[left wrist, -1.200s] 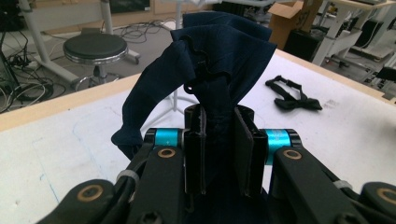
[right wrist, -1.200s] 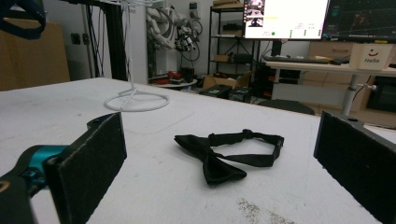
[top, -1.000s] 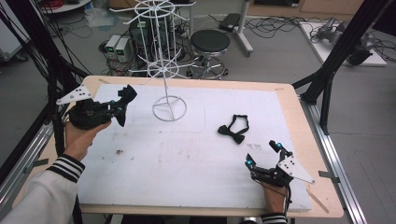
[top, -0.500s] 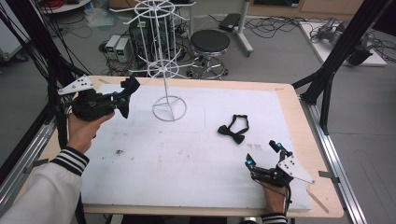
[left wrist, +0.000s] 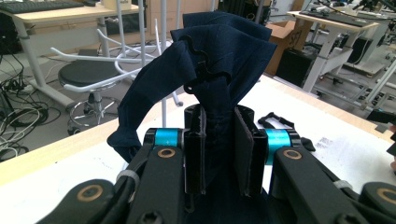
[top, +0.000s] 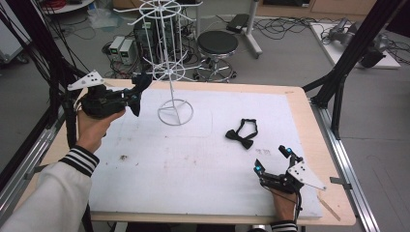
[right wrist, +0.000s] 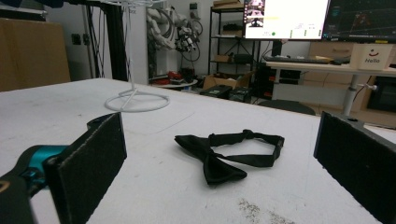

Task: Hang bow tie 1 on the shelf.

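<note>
Right gripper (top: 271, 159), in my right hand (top: 284, 205), sits low at the near right corner of the bench (top: 309, 125), over the white mat (top: 193, 164) that covers most of the top. Its jaws stand wide apart with nothing between them; in the right gripper view the two black pads (right wrist: 91, 154) frame open mat. A grey three-cornered plate (top: 305, 175) lies on its top, toward the right edge.

Just beyond that gripper, toward the middle of the mat, a black bow tie (top: 244, 134) lies flat with its strap looped behind the bow. It touches neither gripper. The right gripper view shows the same tie (right wrist: 229, 151) resting between the two pads and farther off.

On the left side, my left hand (top: 92, 128), in a white sleeve with striped cuff (top: 80, 159), holds the left gripper (top: 135, 99) raised over the far left part of the bench. Its jaws are closed on a dark navy cloth piece (left wrist: 212, 70); the left gripper view shows the fabric pinched between the pads and bunched above them. I cannot tell its exact form from the folds.

Farther still, a white wire display stand (top: 171, 72) rises upright from a ring base on the mat near the far edge, just beside the raised cloth. Past the bench, a black round stool (top: 217, 43) stands on the floor.
</note>
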Demonstrator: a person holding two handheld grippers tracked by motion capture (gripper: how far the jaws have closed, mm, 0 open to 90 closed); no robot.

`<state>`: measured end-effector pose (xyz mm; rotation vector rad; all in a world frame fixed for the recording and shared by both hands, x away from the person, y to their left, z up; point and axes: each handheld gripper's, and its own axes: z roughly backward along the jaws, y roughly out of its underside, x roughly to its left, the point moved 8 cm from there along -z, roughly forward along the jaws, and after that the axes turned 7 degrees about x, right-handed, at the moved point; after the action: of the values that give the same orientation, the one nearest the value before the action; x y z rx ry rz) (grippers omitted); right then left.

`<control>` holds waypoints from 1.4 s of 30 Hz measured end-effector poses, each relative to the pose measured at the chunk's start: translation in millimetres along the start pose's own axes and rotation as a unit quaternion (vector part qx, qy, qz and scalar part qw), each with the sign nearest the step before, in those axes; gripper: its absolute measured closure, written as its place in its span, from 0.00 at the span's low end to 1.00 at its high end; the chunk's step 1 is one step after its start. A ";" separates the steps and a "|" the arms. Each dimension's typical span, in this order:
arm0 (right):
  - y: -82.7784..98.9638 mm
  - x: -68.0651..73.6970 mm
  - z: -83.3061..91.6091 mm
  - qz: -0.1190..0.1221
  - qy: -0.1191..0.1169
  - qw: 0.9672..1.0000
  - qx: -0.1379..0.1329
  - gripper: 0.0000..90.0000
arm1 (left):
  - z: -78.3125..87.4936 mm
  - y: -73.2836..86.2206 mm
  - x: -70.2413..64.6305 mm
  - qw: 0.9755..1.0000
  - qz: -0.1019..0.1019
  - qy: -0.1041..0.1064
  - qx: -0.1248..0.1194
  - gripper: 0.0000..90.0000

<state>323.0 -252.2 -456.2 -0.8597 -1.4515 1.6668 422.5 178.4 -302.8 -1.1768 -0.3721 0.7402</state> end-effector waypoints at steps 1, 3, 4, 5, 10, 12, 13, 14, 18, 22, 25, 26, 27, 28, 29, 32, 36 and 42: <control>0.0 0.1 0.0 -0.001 0.000 1.000 0.000 0.02 | -1.0 -0.2 -0.1 1.000 -0.002 -0.001 0.002 0.84; 0.2 0.1 0.2 -0.002 0.000 1.000 0.001 0.02 | -1.9 -0.8 -0.1 1.000 -0.003 -0.001 0.002 0.84; 0.2 0.1 0.2 -0.002 0.000 1.000 0.001 0.02 | -2.7 -1.7 -0.6 1.000 -0.002 0.000 0.001 0.84; 0.1 0.1 0.1 -0.001 0.000 1.000 0.001 0.02 | -3.5 -2.5 -1.0 1.000 -0.003 0.000 0.000 0.84; 0.3 0.0 0.2 -0.002 0.001 1.000 0.001 0.02 | -8.3 -4.9 -3.5 1.000 -0.007 0.000 0.001 0.84; 0.3 0.0 0.2 -0.002 0.001 1.000 0.001 0.02 | -10.4 -4.8 -4.1 1.000 -0.006 0.001 0.002 0.84; 0.3 0.1 0.2 -0.003 0.000 1.000 0.001 0.02 | -11.4 -4.1 -4.1 1.000 -0.007 0.000 0.004 0.84; 0.3 0.1 0.2 -0.003 0.000 1.000 0.001 0.02 | -13.0 -3.4 -4.7 1.000 -0.008 -0.001 0.006 0.84; 0.3 0.1 0.2 -0.003 0.001 1.000 0.001 0.02 | -16.8 -1.0 -6.3 1.000 -0.011 0.000 0.011 0.84; 0.3 0.0 0.2 -0.003 0.000 1.000 0.001 0.02 | -21.1 2.6 -7.1 1.000 -0.017 -0.002 0.021 0.84; 0.2 0.1 0.2 -0.002 0.000 1.000 0.001 0.02 | -23.8 3.3 -8.5 1.000 -0.017 -0.001 0.022 0.84; 0.2 0.1 0.2 -0.002 0.000 1.000 0.001 0.02 | -25.0 3.7 -9.0 1.000 -0.018 -0.001 0.022 0.84; 0.2 0.1 0.2 -0.002 0.000 1.000 0.001 0.02 | -25.8 4.3 -9.4 1.000 -0.018 -0.001 0.023 0.84; 0.3 0.1 0.2 -0.003 0.000 1.000 0.001 0.02 | -26.9 5.2 -9.8 1.000 -0.019 0.001 0.023 0.84; 0.2 0.1 0.2 -0.002 0.000 1.000 0.001 0.02 | -28.4 6.3 -10.2 1.000 -0.018 0.000 0.024 0.84; 0.2 0.0 0.2 -0.002 0.001 1.000 0.001 0.02 | -32.4 9.4 -10.1 0.999 -0.020 -0.002 0.031 0.84; 0.2 0.0 0.2 -0.003 0.001 1.000 0.001 0.02 | -38.9 12.3 -10.3 0.999 -0.021 -0.001 0.037 0.84; 0.2 0.0 0.2 -0.003 0.001 1.000 0.001 0.02 | -46.8 17.9 -8.8 0.999 -0.016 -0.002 0.043 0.84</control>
<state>322.8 -252.3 -456.4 -0.8543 -1.4497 1.6626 439.5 143.1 -335.2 -1.0866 -0.3584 0.7238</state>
